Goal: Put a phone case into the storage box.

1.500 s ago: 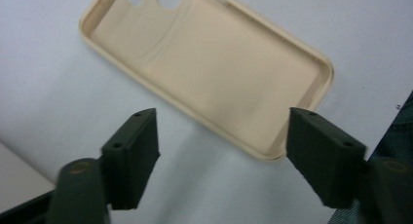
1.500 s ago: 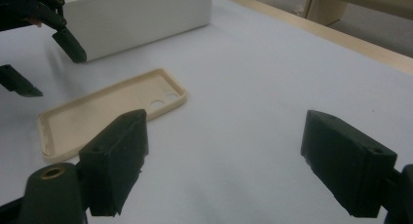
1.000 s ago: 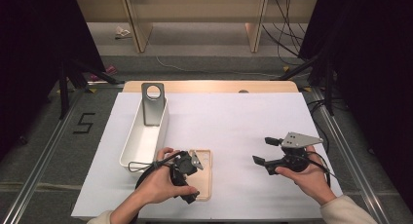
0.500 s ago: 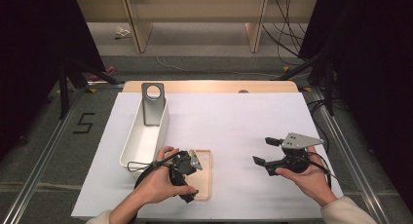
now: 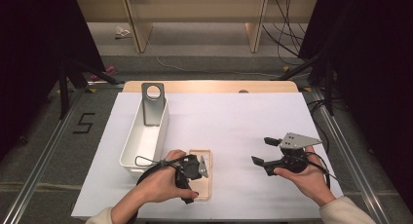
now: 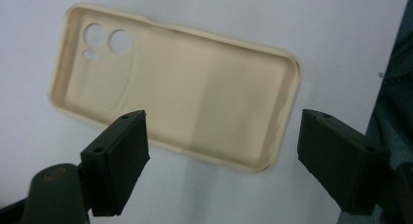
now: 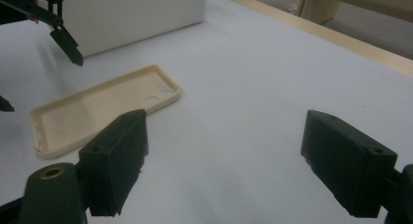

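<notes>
A beige phone case (image 5: 205, 187) lies open side up on the white table sheet, near the front edge. In the left gripper view the phone case (image 6: 175, 87) shows its camera holes at the upper left. My left gripper (image 5: 194, 177) hovers just over it, open, and the left gripper (image 6: 221, 160) has one end of the case between its jaws without touching it. My right gripper (image 5: 259, 151) is held open above bare table to the right. The right gripper (image 7: 224, 160) has nothing between its jaws, and the phone case (image 7: 102, 107) lies off to its left.
A long white bin (image 5: 144, 136) stands left of the case, with a grey metal bracket (image 5: 153, 103) with a round hole upright at its far end. The white bin (image 7: 136, 14) sits behind the case in the right gripper view. A wooden table edge (image 5: 209, 86) runs along the back.
</notes>
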`<action>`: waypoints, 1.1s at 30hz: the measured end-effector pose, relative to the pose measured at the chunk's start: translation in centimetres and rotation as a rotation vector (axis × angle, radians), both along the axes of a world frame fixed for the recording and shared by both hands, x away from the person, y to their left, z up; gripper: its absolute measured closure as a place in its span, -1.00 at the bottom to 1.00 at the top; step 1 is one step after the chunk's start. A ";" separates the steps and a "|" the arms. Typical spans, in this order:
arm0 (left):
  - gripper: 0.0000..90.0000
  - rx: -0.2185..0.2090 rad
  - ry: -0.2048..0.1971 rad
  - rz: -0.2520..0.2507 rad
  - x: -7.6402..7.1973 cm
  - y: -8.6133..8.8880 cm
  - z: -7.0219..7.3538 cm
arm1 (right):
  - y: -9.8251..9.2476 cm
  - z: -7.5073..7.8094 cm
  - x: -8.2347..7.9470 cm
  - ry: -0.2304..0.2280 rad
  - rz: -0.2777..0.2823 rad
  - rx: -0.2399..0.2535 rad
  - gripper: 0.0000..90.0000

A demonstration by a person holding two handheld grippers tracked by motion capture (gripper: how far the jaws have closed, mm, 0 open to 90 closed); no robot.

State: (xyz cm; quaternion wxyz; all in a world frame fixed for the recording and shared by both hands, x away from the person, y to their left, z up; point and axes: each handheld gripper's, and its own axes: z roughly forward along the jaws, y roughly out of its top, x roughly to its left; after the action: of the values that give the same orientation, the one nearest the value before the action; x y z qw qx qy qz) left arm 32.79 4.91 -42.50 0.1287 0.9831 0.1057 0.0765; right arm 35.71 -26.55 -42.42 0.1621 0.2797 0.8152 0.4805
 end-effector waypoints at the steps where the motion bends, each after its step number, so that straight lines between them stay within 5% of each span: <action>1: -0.58 0.009 0.008 -0.014 0.0 -0.3 -0.1 | 0.0 0.0 0.0 0.000 0.000 0.000 -0.60; 11: -0.45 0.087 0.050 -0.107 -0.1 -1.7 -1.0 | 0.0 0.0 0.0 0.000 0.001 -0.003 -0.60; 20: -0.41 0.159 0.032 -0.152 -0.2 -2.2 -2.2 | 0.0 0.0 0.0 0.000 0.002 -0.003 -0.60; 33: -0.38 0.173 0.020 -0.165 -0.3 -2.6 -2.9 | 0.0 0.0 0.0 -0.001 0.005 -0.001 -0.60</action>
State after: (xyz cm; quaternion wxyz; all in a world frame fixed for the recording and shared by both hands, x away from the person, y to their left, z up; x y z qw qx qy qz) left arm 32.46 2.26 -45.42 0.0480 0.9966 0.0187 0.0645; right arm 35.69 -26.54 -42.43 0.1616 0.2773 0.8162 0.4804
